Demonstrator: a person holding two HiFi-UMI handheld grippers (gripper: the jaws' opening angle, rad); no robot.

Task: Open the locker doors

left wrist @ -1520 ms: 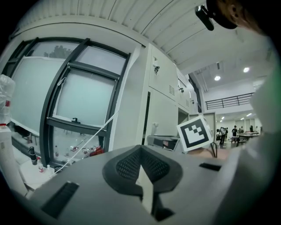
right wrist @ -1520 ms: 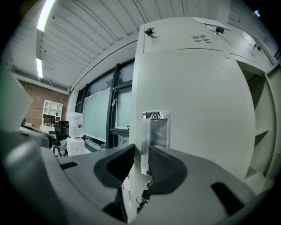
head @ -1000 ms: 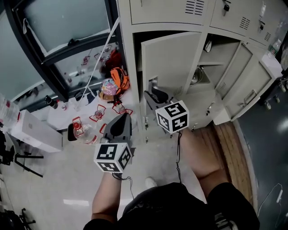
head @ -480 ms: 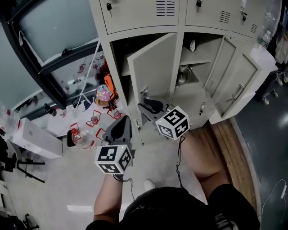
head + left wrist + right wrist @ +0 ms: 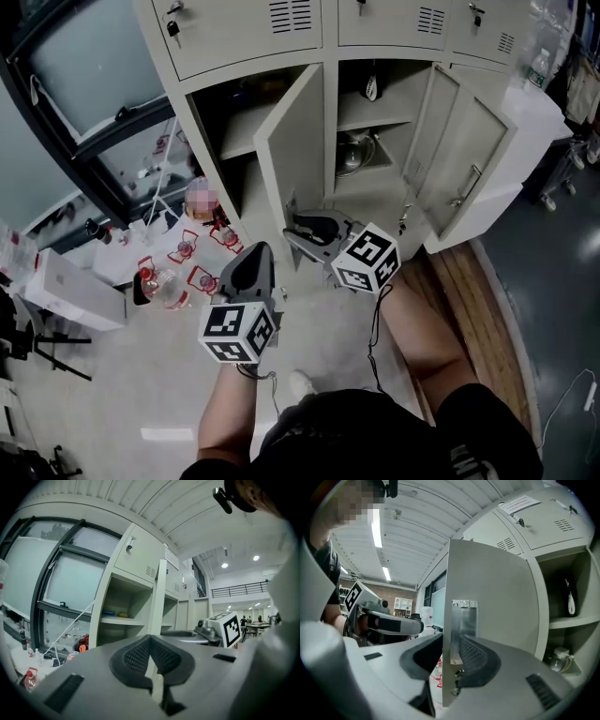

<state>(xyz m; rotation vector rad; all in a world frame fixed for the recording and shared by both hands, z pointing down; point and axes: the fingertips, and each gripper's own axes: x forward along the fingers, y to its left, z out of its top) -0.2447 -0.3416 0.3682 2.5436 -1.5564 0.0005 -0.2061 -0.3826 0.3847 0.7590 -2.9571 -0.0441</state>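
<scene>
- While the person faces the bank of lockers [image 5: 239,42], the right hand-held gripper [image 5: 302,228] reaches level to the free edge of the lower left locker door [image 5: 292,150], low down on it.
- From the right gripper view, that hand-held gripper [image 5: 451,644] has the locker door [image 5: 497,588] edge-on between its jaws. One ribbed pad [image 5: 476,658] lies against the metal handle plate [image 5: 464,620] and the other on the door's opposite face. The jaws have just eased apart a little, yet both pads sit on the door.
- That locker door stands swung well out from its compartment, roughly square to the locker front, and a shelf [image 5: 234,148] shows inside.
- Nearer the person and to the left of the right one, the left hand-held gripper [image 5: 253,255] hangs over the pale floor [image 5: 169,375], apart from the lockers.
- In the left gripper view, the left hand-held gripper [image 5: 150,641] has its jaws pressed together with nothing between them.
- Further right, a second door [image 5: 459,159] also stands open. The compartment between the two doors holds a shiny metal bowl [image 5: 354,150] under a shelf.
- Along the far top row, the upper doors [image 5: 375,19] are closed.
- Left of the lockers, clear bottles with red labels [image 5: 159,281] and a white box [image 5: 70,281] sit on the floor below a dark-framed window [image 5: 94,66].
</scene>
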